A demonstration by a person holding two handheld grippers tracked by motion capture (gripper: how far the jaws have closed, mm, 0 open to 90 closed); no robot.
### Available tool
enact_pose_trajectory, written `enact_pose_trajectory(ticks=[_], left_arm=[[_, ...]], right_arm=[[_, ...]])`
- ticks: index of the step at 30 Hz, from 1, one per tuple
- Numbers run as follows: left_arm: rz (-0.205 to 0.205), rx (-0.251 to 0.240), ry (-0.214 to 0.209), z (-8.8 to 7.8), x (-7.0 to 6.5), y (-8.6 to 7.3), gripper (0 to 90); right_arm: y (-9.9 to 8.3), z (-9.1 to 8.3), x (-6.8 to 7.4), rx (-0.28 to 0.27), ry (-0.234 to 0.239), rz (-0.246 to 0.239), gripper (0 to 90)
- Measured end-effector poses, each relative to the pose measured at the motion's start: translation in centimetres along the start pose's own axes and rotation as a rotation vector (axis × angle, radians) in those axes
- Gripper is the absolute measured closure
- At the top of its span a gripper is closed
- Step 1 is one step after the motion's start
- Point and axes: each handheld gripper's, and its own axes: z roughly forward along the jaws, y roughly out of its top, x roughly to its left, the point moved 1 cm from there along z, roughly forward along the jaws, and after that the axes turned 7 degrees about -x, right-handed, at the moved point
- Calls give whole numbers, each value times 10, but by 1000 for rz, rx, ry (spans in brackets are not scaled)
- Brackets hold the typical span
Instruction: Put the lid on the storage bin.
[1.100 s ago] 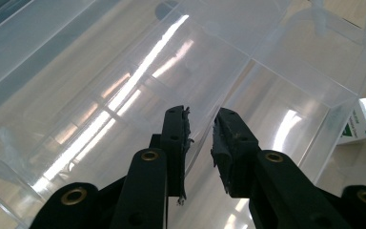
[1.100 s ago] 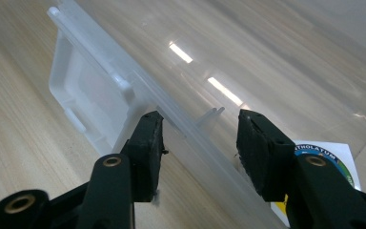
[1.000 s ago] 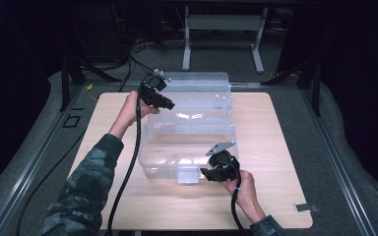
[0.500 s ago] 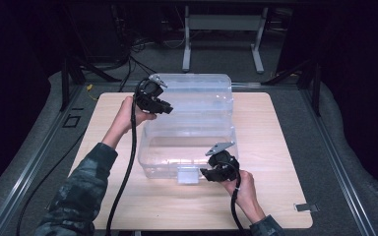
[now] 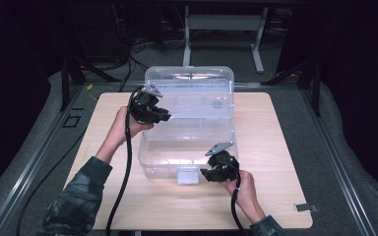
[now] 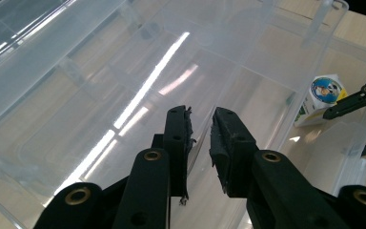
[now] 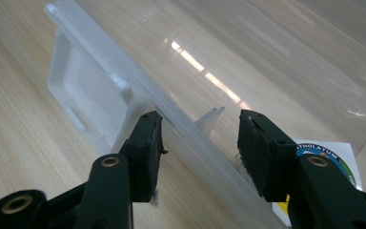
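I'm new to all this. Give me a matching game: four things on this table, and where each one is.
Things:
1. left gripper
2. right gripper
3. small carton
4. latch

Places:
a. inside the clear box
b. jaws astride the box's front wall
c. outside, on the box's front
d. beside the raised lid, jaws shut

Pairs: 1-d, 2-b, 3-a, 4-c.

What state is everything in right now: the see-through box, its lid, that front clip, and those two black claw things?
Clear box: open, with a small labelled packet inside.
Lid: raised, standing upright at the back.
Front latch: undone, hanging at the front wall.
Left gripper: fingers shut, holding nothing, above the box.
Right gripper: fingers straddle the box's front rim; grip unclear.
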Motion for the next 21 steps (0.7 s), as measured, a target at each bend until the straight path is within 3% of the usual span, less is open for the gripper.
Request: enact_pose_trajectory(ticks=[10,13,21], left_arm=[[23,-21,33,-5,-16,-8,755],[50,-19,58,-7,-22,-10,754],[42,-40,62,-10,-28,-16,752]], right_arm=[[0,0,0,3,3,1,511],[0,0,0,4,2,1,509],[0,0,0,4,0,-5,510]])
